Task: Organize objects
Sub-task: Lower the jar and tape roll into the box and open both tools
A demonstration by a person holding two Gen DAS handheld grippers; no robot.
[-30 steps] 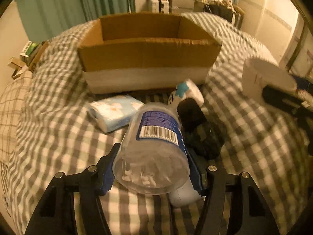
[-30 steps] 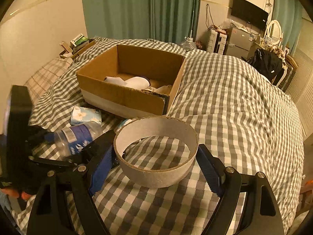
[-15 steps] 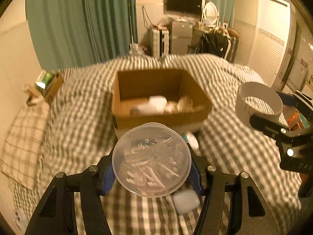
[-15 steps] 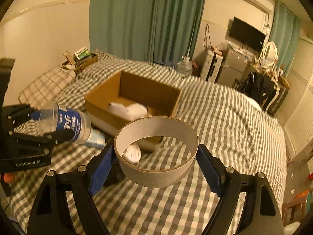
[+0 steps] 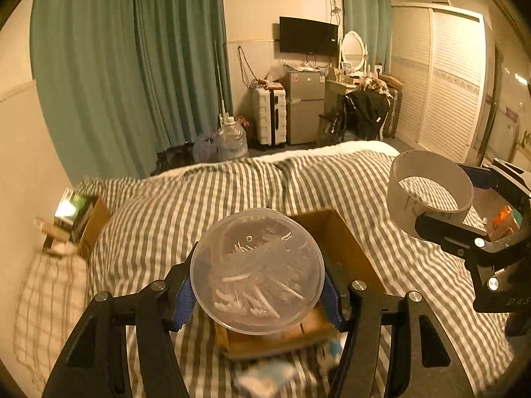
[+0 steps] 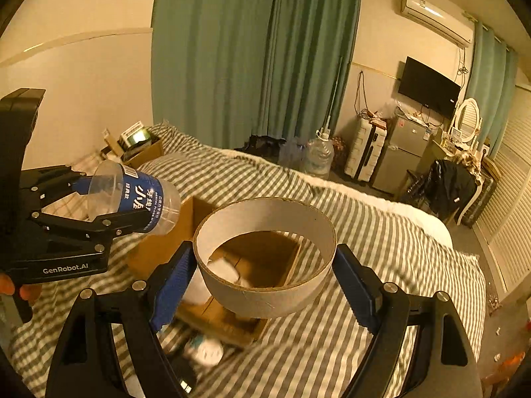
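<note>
My left gripper (image 5: 257,293) is shut on a clear plastic jar (image 5: 257,270) with a blue label and small white picks inside; it also shows in the right wrist view (image 6: 132,197). It is held high above the open cardboard box (image 5: 345,252) on the checked bed. My right gripper (image 6: 264,282) is shut on a wide cardboard ring (image 6: 265,255), also seen from the left wrist (image 5: 428,195), held above the box (image 6: 265,258). White items lie in the box.
Small items lie blurred on the bed in front of the box: a tissue pack (image 5: 265,378) and a white bottle (image 6: 207,351). A small box of things (image 6: 139,147) sits at the bed's far left. Curtains, fridge and suitcase stand beyond the bed.
Both grippers have risen well above the bed with their loads. The views have tilted up, so the box is now low and partly hidden behind the jar and ring.
</note>
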